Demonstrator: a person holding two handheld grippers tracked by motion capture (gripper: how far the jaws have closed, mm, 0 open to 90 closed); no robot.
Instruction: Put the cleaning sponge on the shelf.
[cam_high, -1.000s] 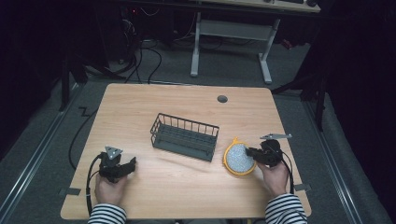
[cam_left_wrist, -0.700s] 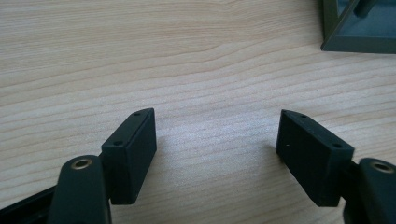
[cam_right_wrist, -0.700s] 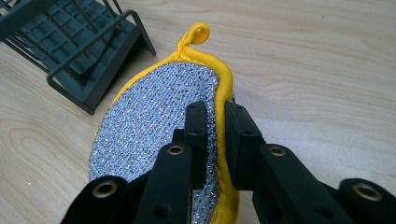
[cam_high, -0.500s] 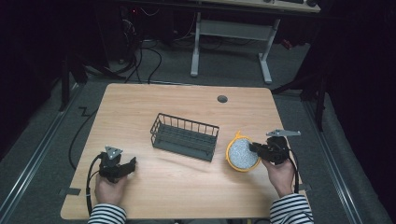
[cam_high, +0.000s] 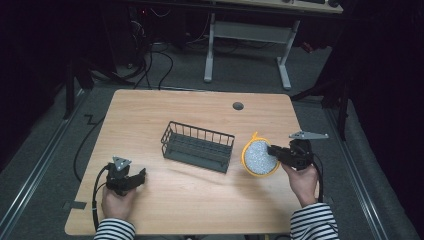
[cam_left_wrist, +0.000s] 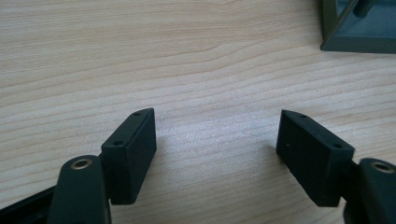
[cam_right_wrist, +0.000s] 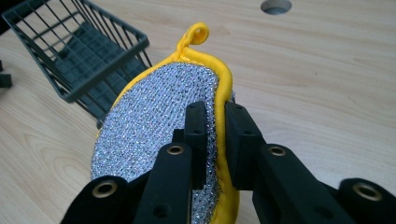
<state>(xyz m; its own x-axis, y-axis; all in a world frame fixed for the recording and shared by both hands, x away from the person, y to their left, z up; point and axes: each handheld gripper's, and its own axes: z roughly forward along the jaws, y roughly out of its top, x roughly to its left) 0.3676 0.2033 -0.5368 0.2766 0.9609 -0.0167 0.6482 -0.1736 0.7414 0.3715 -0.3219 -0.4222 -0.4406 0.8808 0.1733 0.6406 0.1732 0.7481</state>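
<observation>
We have the scrubber (cam_right_wrist: 159, 126) pinched by its edge in the right claw (cam_right_wrist: 215, 140), clear of the desk (cam_high: 200, 105) beside the basket (cam_high: 197, 146). Such a thin grip may slip. Our left claw (cam_left_wrist: 217, 140) rests wide, empty.

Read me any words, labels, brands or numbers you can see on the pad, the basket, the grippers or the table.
None: no readable text on the scrub pad, the wire basket, the right gripper, the left gripper or the table.
</observation>
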